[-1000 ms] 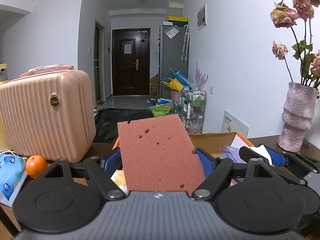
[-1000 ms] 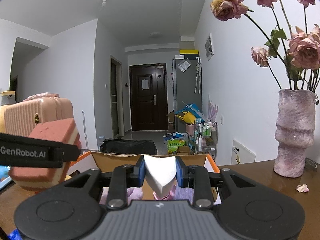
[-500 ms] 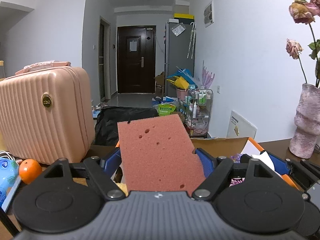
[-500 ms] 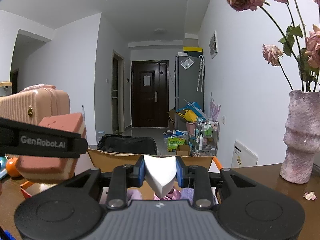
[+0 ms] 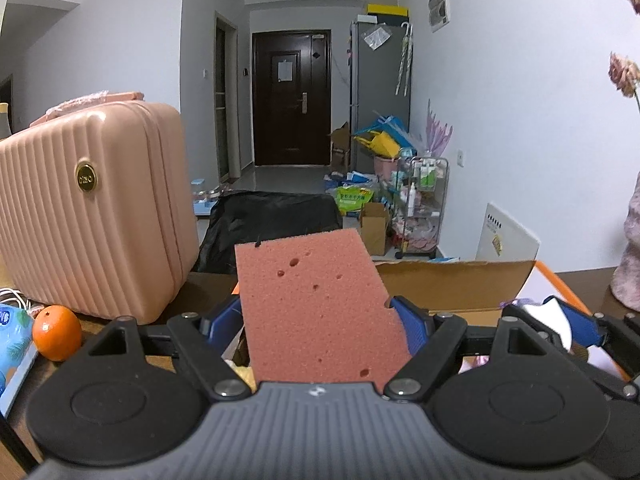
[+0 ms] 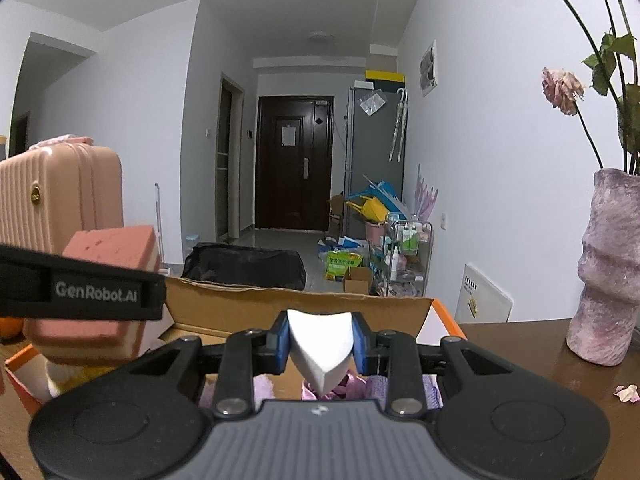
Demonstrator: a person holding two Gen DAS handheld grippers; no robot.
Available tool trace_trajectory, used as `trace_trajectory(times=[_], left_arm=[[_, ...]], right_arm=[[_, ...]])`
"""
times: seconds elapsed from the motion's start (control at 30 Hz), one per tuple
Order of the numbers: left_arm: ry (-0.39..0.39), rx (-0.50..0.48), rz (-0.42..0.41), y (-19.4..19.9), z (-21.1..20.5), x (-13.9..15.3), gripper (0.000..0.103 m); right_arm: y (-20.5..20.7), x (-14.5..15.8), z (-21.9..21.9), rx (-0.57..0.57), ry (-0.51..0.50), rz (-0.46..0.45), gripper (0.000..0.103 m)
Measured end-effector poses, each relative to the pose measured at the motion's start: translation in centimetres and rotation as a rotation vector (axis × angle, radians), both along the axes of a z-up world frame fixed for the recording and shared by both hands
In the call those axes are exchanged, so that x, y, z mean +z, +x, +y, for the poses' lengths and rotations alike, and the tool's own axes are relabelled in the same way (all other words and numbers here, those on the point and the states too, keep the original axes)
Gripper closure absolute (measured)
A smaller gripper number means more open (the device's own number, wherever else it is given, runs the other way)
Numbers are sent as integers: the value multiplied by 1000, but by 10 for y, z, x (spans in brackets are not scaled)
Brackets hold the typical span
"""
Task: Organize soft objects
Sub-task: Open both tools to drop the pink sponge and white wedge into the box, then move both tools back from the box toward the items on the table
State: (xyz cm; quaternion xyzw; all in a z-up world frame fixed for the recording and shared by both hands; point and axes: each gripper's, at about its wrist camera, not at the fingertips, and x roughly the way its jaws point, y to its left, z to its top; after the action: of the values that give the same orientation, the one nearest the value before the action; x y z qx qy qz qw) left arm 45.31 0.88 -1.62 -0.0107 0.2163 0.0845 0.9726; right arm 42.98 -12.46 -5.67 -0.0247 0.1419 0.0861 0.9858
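My left gripper [image 5: 318, 320] is shut on a pink sponge [image 5: 316, 304] with a cream underside, held upright above the left part of an open cardboard box [image 5: 452, 284]. The same sponge [image 6: 108, 276] and the left gripper's finger [image 6: 80, 294] show at the left of the right wrist view. My right gripper [image 6: 321, 344] is shut on a folded white foam piece [image 6: 320, 346] above the box [image 6: 280, 304]. Purple and pink soft items [image 6: 360, 386] lie inside the box below it. The right gripper's fingertip [image 5: 576, 324] shows low right in the left wrist view.
A pink ribbed suitcase [image 5: 92, 216] stands on the brown table at left, with an orange [image 5: 56, 332] and a blue packet [image 5: 12, 336] in front. A pink vase [image 6: 608, 268] with dried roses stands at right, a fallen petal [image 6: 626, 394] near it.
Both grippers have shifted left with their loads; the vase and flowers have slid toward the right edge of both views. The grips are unchanged.
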Motion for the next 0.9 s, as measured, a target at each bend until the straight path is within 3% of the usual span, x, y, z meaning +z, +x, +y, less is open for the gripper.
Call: trace_trajectory(times=[0.37,0.47,0.5,0.67,0.77,0.9], left_arm=[[-10,3,6,1,3,-6,20],[-19,2,4,0,3,-5,11],[-23,6,0,0,4,-4,4],[-28,26,-27,-3,7,-2,0],[-35,34,-12,-2,8,-4,0],[-54,45,-6,-1,13,-4,0]], right_arm=[[4,-3,0,4,-14,15,67],[3,-3,0,-2,-15,16,63],[3,-3,0,-7,-16,15,60],[-2,-2,-1,-28,-16,-2,12],[-5,0,-3,-41,-5,-22,2],[-5,-1,-3,-46,-5,-21,1]])
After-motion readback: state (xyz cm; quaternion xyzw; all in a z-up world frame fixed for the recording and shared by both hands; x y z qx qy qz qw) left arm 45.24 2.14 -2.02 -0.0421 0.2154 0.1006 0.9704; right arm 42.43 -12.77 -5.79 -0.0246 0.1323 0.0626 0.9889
